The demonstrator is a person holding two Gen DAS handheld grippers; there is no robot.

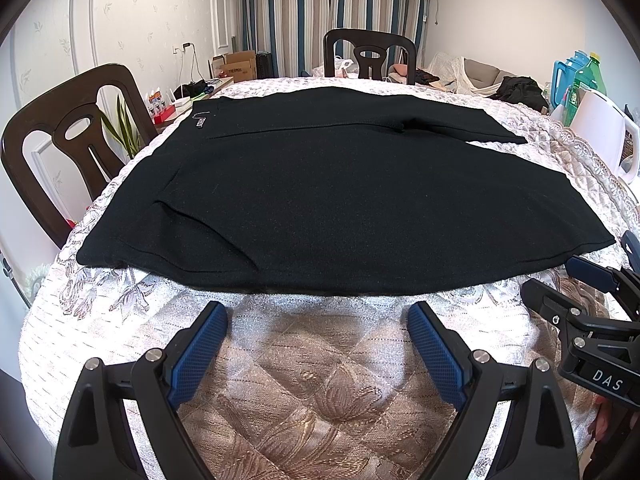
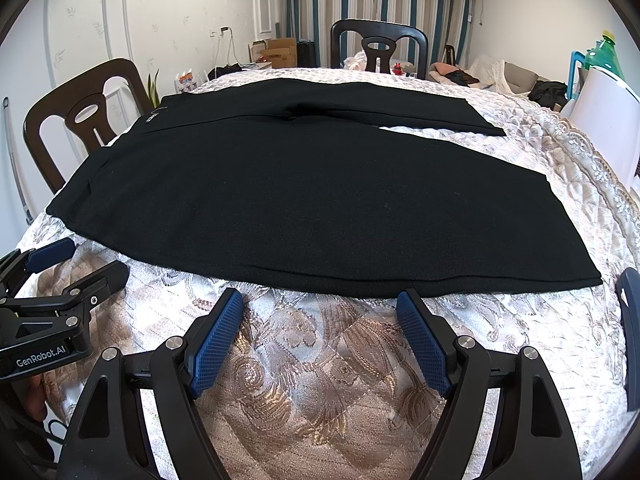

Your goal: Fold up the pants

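Both claws spread wide, empty: left claw [image 1: 318, 314], right claw [image 2: 320, 300], just short of near hem of black knit pants [image 1: 320, 200], flat on quilted floral-cloth surface [image 1: 312, 380]. Risk: pinching tablecloth along with hem, dragging both.

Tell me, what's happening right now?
Left gripper open, right gripper open, both short of the black pants. Pants flat on table, unfolded. Nothing blocking.
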